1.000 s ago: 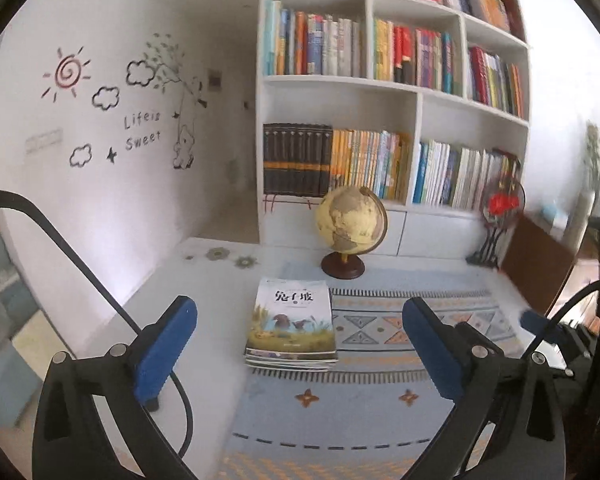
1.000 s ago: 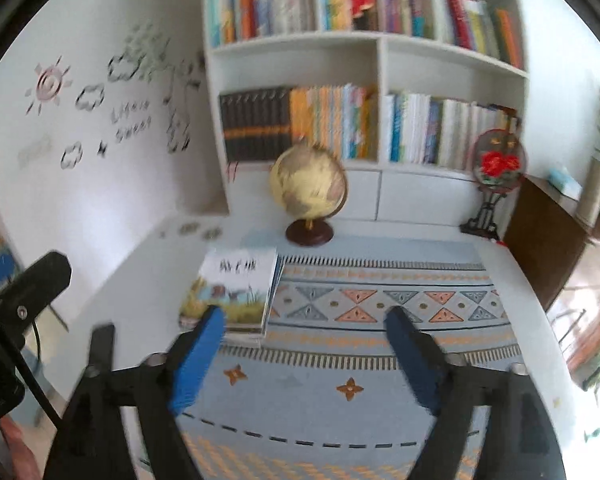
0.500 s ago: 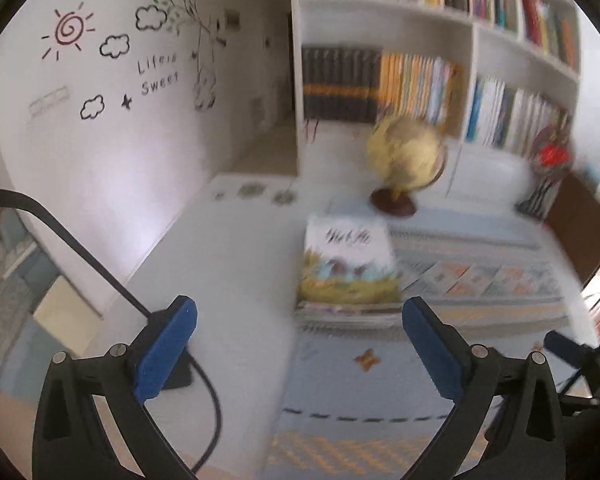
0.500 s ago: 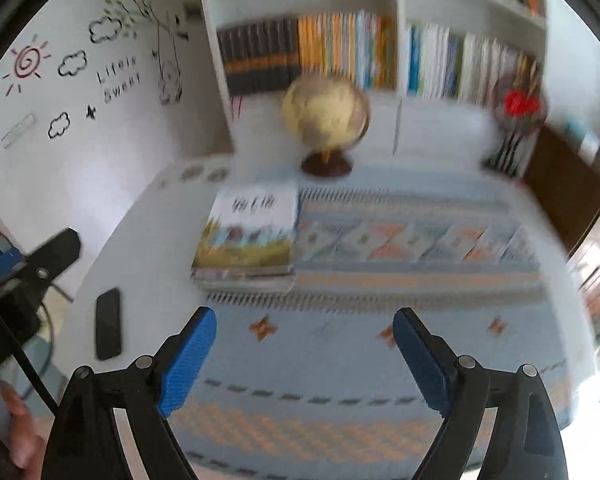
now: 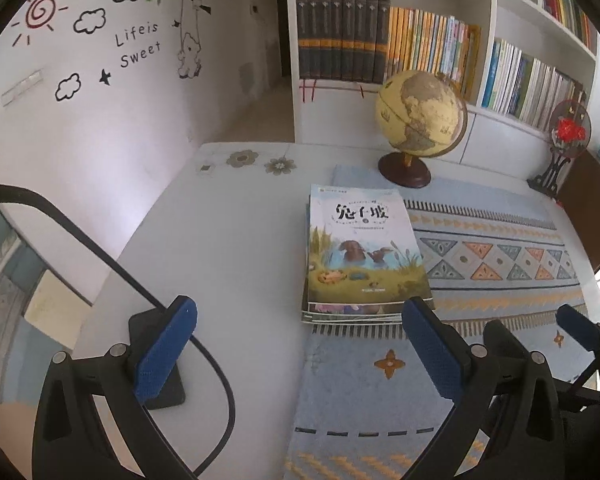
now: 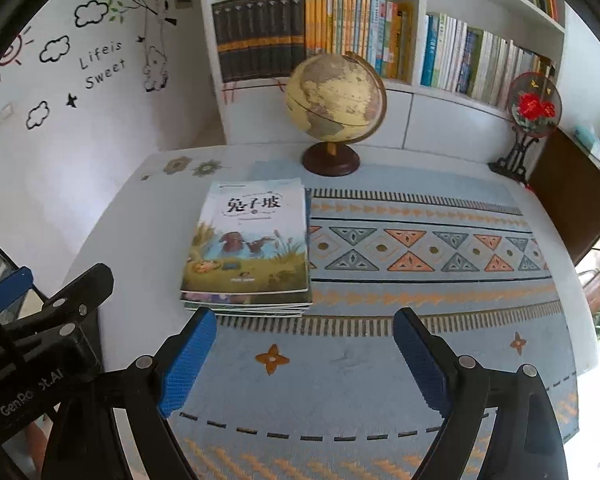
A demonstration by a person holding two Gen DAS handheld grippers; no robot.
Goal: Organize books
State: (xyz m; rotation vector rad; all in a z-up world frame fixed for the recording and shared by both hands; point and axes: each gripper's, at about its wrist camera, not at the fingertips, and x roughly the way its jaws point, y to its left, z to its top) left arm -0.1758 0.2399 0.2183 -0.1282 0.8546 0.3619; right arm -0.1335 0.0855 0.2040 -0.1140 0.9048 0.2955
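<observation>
The stack of books (image 6: 248, 248) lies flat on the tabletop (image 5: 228, 240), straddling the left edge of the patterned runner (image 6: 420, 248), with the globe (image 6: 334, 96) just behind its far end. Its long axis runs away from you, the near short edge facing both tools. Your right gripper (image 6: 302, 356) hangs open and empty, the stack just ahead and slightly left of its gap. Your left gripper (image 5: 300, 354) is open too, the stack ahead near its right finger. Neither touches it; both look about equally near.
</observation>
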